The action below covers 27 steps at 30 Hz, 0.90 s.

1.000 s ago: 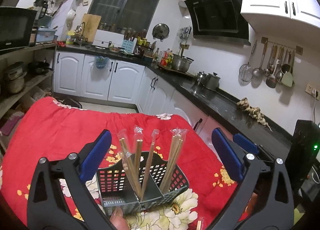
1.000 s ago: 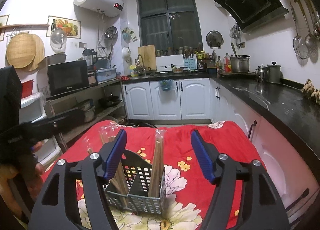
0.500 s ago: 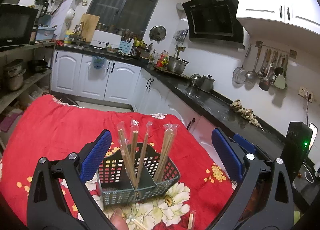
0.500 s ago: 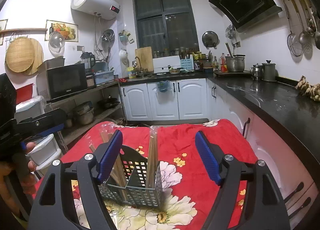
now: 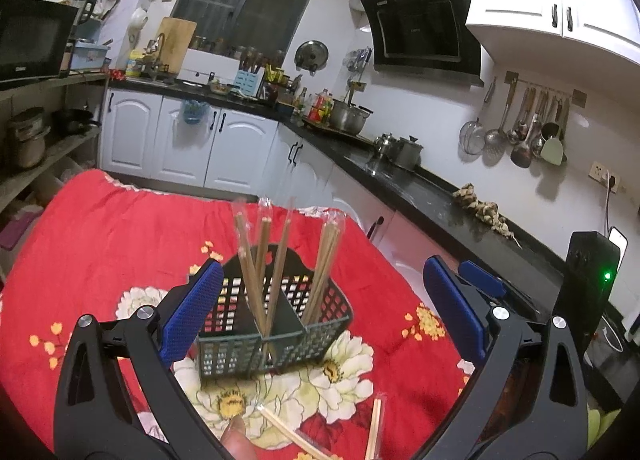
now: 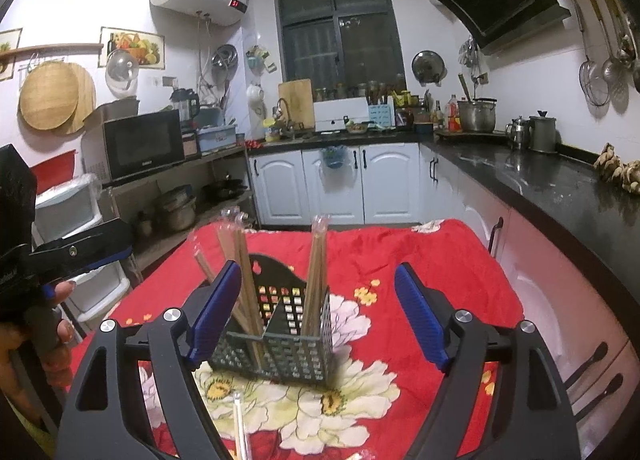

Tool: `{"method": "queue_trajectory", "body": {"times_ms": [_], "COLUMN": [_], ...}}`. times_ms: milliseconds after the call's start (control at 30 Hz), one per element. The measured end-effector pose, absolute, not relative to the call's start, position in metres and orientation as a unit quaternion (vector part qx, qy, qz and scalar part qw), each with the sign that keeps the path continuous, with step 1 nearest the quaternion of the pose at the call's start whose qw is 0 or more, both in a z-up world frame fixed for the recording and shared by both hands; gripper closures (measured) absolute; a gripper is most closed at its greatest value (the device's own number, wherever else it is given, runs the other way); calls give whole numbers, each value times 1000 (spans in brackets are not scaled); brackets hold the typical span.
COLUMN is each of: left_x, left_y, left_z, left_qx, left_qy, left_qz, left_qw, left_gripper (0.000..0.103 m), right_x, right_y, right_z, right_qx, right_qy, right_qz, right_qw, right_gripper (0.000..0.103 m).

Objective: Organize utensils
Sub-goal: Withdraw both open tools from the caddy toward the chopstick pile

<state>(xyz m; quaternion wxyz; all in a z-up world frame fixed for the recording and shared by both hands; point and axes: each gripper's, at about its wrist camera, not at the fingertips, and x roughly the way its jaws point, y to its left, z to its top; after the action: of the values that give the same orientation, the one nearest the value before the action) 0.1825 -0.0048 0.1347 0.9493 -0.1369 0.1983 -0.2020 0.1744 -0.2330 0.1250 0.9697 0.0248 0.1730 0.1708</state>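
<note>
Red flowered cloth covers the table (image 5: pixel 100 244), where the slotted basket (image 5: pixel 276 324) stands just ahead of both empty, wide-open grippers, left (image 5: pixel 322 312) and right (image 6: pixel 318 316), its jaws just having widened, likely to take loose wrapped chopsticks (image 5: pixel 288 434) lying nearer than the fingers.

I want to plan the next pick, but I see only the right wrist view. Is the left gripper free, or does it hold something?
Observer: The left gripper is open and holds nothing; the basket stands just ahead of it.
Operator: I see one loose chopstick pack. Are there more?
Observer: In the left wrist view, two loose packs lie on the red cloth, on the near side of the basket.
</note>
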Motion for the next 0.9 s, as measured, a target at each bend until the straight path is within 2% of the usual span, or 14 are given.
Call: {"method": "queue_trajectory", "body": {"times_ms": [900], "left_x": [164], "left_y": [4], "left_z": [59], "left_qx": [-130], "left_qy": [287], "left_qz": [-182], "left_qw": [931], "left_gripper": [11], "right_x": [154], "right_y": [-227], "right_z": [64], "right_qx": [-1], "right_qy": [255], "right_qz": [191], "right_qw": [948], "right_gripper": [25]}}
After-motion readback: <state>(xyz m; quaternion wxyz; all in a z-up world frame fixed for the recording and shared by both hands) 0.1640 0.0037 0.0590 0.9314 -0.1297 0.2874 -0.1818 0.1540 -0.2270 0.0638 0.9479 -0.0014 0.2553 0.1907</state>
